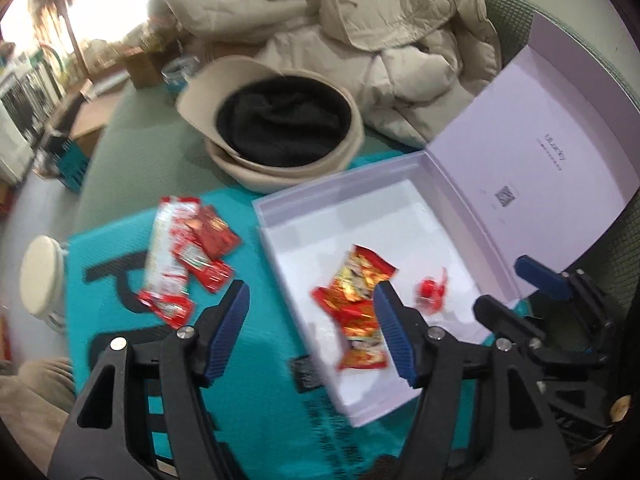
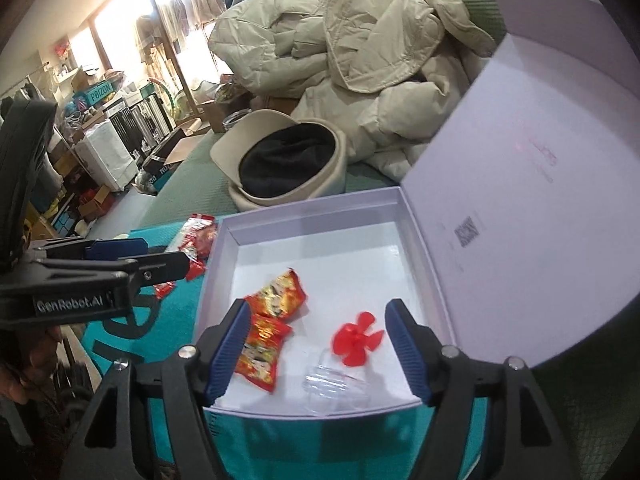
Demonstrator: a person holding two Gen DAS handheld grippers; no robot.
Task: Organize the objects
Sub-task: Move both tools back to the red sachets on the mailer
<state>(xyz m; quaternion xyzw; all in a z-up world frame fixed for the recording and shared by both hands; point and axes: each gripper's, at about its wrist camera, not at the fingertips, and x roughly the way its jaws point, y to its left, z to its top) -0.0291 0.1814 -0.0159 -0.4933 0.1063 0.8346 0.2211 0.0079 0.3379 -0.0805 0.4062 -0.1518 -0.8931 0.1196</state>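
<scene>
An open lilac box (image 1: 280, 216) (image 2: 224, 252) lies on a teal bag (image 1: 264, 288) (image 2: 168, 316). Inside lie a red-and-yellow snack packet (image 1: 356, 304) (image 2: 268, 332) and a red plastic fan with a clear base (image 1: 430, 290) (image 2: 358, 338). Red snack packets (image 1: 184, 256) (image 2: 196, 240) lie on the teal bag left of the box. My left gripper (image 1: 312, 328) is open and empty above the box's left wall; it also shows in the right wrist view (image 2: 160, 260). My right gripper (image 2: 316, 348) is open and empty over the box's near edge; it also shows in the left wrist view (image 1: 516, 288).
A beige hat (image 1: 276, 136) (image 2: 288, 160) with black lining lies behind the box. A beige padded jacket (image 1: 360, 40) (image 2: 360, 68) is heaped on the green sofa (image 1: 132, 136) (image 2: 192, 188). The box lid (image 1: 540, 152) (image 2: 540, 184) stands open at right. A white stool (image 1: 40, 276) stands left.
</scene>
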